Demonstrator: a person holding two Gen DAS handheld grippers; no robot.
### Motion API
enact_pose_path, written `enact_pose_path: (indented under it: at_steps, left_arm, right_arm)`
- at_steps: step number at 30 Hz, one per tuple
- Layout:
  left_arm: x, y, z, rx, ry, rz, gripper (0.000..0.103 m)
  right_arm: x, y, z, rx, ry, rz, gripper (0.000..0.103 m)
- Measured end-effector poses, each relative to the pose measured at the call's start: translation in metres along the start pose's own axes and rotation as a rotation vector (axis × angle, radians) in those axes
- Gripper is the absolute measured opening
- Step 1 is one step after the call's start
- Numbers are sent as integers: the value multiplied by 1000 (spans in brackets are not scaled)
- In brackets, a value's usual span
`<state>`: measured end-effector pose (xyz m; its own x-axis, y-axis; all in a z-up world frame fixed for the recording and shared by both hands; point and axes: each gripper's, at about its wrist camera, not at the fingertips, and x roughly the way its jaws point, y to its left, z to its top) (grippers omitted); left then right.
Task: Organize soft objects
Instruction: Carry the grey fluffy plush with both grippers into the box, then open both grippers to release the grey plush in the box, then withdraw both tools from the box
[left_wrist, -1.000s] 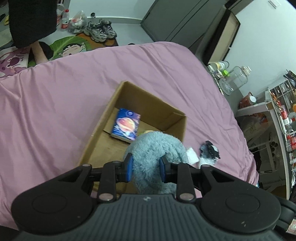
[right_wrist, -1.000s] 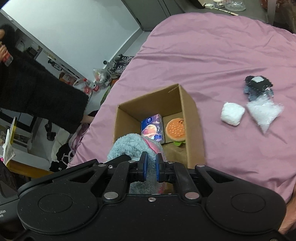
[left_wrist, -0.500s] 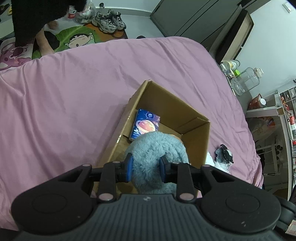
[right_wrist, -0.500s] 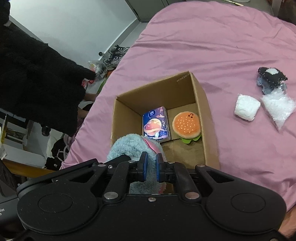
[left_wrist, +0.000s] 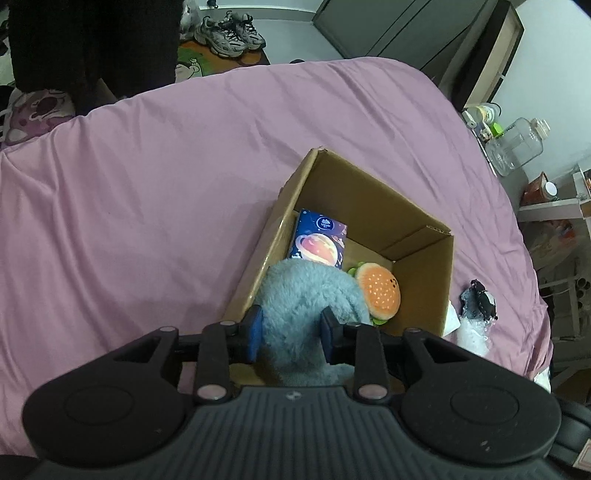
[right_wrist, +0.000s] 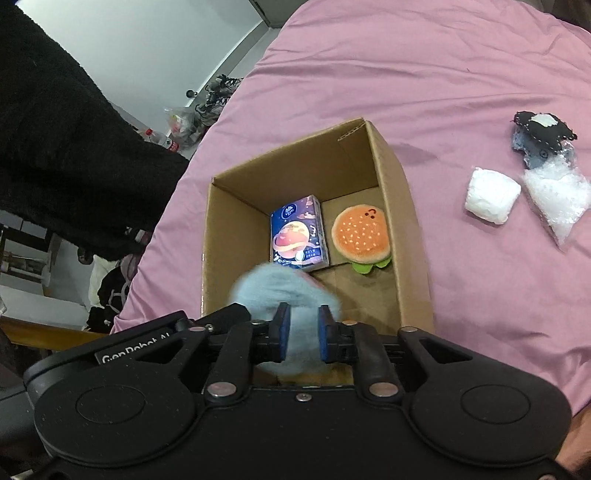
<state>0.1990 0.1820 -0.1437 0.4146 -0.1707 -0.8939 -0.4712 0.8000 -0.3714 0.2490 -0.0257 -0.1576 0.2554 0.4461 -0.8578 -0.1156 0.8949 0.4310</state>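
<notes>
A fluffy grey-blue plush toy (left_wrist: 303, 295) hangs over the near end of an open cardboard box (left_wrist: 424, 266) on the pink bed. My left gripper (left_wrist: 291, 328) is shut on the plush. My right gripper (right_wrist: 301, 332) has its pads a little apart with the plush (right_wrist: 273, 291) between them; the plush is blurred there. Inside the box (right_wrist: 402, 192) lie a blue tissue pack (right_wrist: 299, 232) and an orange burger plush (right_wrist: 360, 234); both also show in the left wrist view, the pack (left_wrist: 319, 242) and the burger (left_wrist: 378, 293).
On the pink sheet (right_wrist: 424, 74) right of the box lie a white soft pack (right_wrist: 491, 201), a clear bag of white filling (right_wrist: 557, 199) and a black-grey fabric piece (right_wrist: 541, 134). A person in black (right_wrist: 55, 147) stands at the bed's left edge. Shelves and a jar (left_wrist: 517, 147) stand beyond the bed.
Both grippers have carried the plush forward over the box. The right gripper's pads have spread apart, and the plush now looks blurred and lower between them.
</notes>
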Motion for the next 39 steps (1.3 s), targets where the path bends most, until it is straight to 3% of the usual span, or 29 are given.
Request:
enact_pose_path:
  at_steps: [6, 11, 17, 22, 29, 39]
  left_arm:
    - [-14, -7, -3, 16, -22, 52, 40]
    - [-28, -12, -10, 13, -52, 115, 66]
    - [-43, -20, -24, 21, -79, 135, 71]
    - [-51, -31, -36, 50, -100, 136, 72]
    - [-57, -49, -46, 70, -125, 152, 82]
    - [-62, -75, -56, 90, -154, 167, 84]
  right_arm:
    - [-18, -5, -3, -11, -22, 15, 33]
    - [-35, -13, -7, -12, -54, 28, 47]
    - [-56, -25, -12, -28, -97, 37, 67]
    - [-70, -38, -14, -33, -123, 52, 71]
    - [-86, -57, -16, -40, -148, 56, 76]
    - [-106, -95, -12, -30, -187, 56, 79]
